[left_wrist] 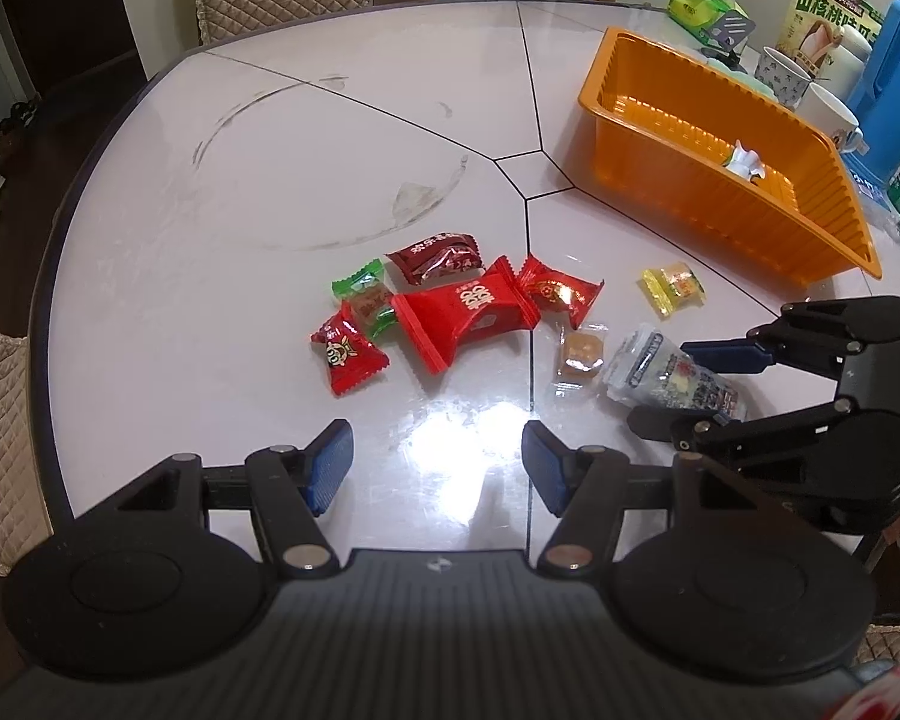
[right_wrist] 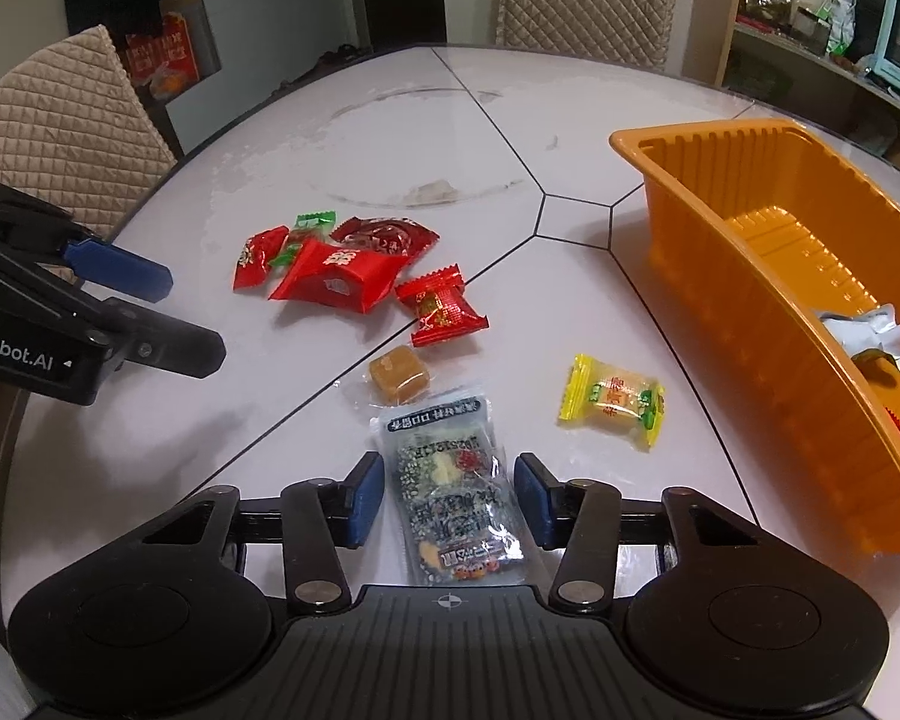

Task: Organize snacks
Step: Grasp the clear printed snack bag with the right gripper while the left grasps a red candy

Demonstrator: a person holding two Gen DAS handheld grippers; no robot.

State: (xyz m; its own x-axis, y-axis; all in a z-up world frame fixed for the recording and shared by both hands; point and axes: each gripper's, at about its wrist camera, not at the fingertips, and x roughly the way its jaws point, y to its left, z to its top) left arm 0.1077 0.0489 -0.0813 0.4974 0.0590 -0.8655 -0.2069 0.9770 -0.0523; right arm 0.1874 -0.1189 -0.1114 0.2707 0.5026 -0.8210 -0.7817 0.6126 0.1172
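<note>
Clear snack packet [right_wrist: 450, 498], flat on the counter [right_wrist: 426, 138], lies between the blue pads of the right gripper [right_wrist: 450, 501], whose jaws straddle it with a gap either side: not yet grasping. Orange tray [right_wrist: 744, 276] at 2 o'clock already holds a wrapper; loose sweets lie at 11 to 1 o'clock. Left gripper [left_wrist: 438, 465] released, empty, over bare counter. Risk, as judged: the thin film may buckle or slide free, and the amber candy [right_wrist: 397, 373] touching its far edge may be dragged
</note>
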